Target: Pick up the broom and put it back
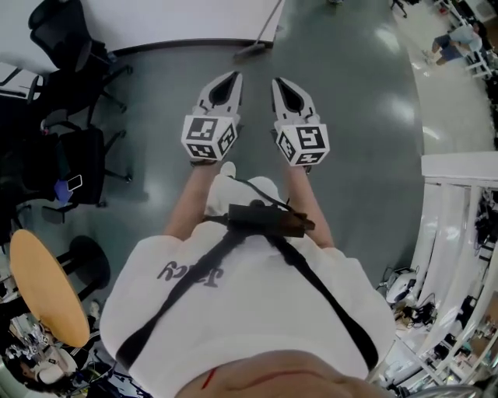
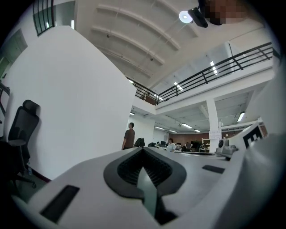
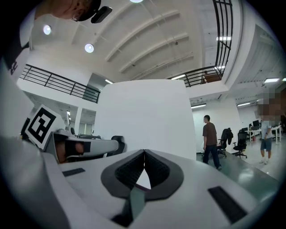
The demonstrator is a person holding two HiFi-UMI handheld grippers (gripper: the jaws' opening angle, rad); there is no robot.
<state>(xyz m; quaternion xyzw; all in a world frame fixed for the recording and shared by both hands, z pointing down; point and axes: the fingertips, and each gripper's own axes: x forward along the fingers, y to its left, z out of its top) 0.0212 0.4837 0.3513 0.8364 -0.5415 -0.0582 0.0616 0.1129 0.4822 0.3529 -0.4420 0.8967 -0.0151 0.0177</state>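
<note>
Looking down in the head view: the broom is at the far edge of the grey floor, against the foot of the white wall. Its head sits low on the floor. The handle runs up and away to the right, so the long axis slants far-right. Judged from its angle, it leans on the wall rather than lying flat.

The left gripper and right gripper are held side by side, both pointing straight at the broom and well short of it. The broom head lies about on the line between the two tips, so neither hand is clearly nearer. Office chairs stand far left, well clear of that line. No bin, rack or other holder for the broom shows.

Left gripper view: the jaws are pressed together at the tips with nothing between them. Beyond them are only the white wall and an open office; no broom in sight.

Right gripper view: the jaws are closed tip to tip and empty. The same wall fills the middle, and the broom is not visible.

Judgement: both hands must travel forward, and the jaws must open before any grasp of the handle.
</note>
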